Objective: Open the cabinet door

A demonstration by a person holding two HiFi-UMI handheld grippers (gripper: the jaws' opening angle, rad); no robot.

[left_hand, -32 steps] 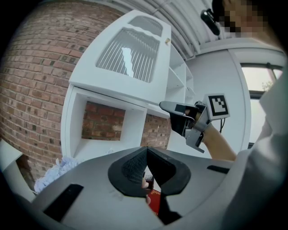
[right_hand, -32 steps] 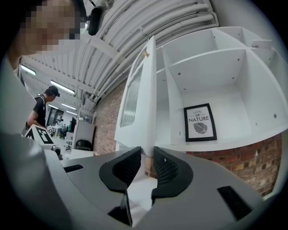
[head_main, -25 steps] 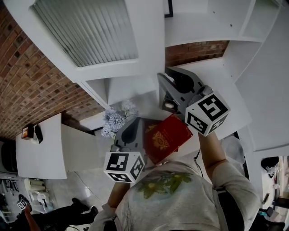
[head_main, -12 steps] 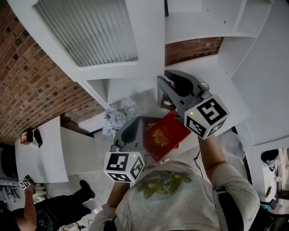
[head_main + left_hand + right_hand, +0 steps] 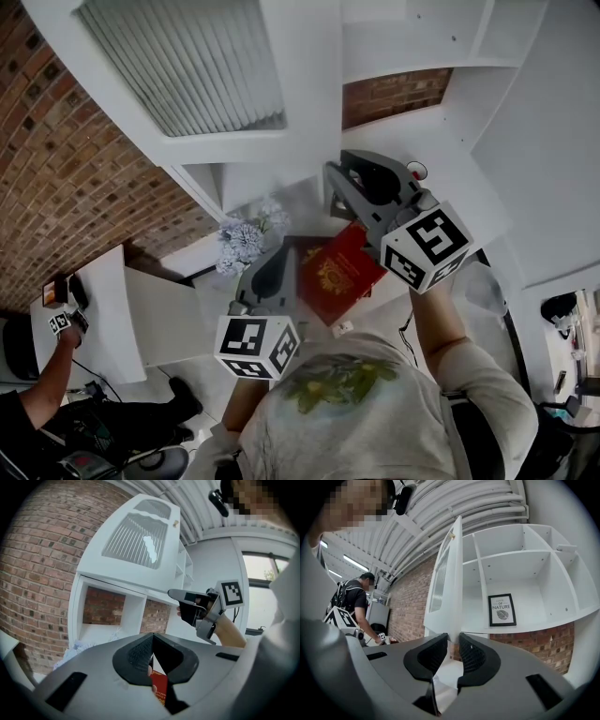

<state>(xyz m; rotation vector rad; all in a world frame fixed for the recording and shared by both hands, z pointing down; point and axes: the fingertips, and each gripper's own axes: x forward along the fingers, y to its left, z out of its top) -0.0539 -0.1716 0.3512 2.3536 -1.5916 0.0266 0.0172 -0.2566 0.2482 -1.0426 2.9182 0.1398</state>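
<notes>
Both clenched: right tool [image 5: 453, 639] on cabinet door [image 5: 449, 583] lower edge, left tool [image 5: 151, 641] on red book [image 5: 160, 689].

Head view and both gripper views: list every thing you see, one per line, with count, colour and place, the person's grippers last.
cabinet door: one, white with ribbed glass, open, upper left
shelf unit: one, white, right of the door
framed print: one, black frame, inside a shelf compartment
brick wall: one, red-brown, behind the shelves
flowers: one bunch, pale bluish, below the door
red book: one, red with gold print, centre of the head view
desk: one, white, lower left
bystander: one, dark clothes, at the desk
left gripper: one, grey, shut on the red book
right gripper: one, grey, shut on the cabinet door's edge
</notes>
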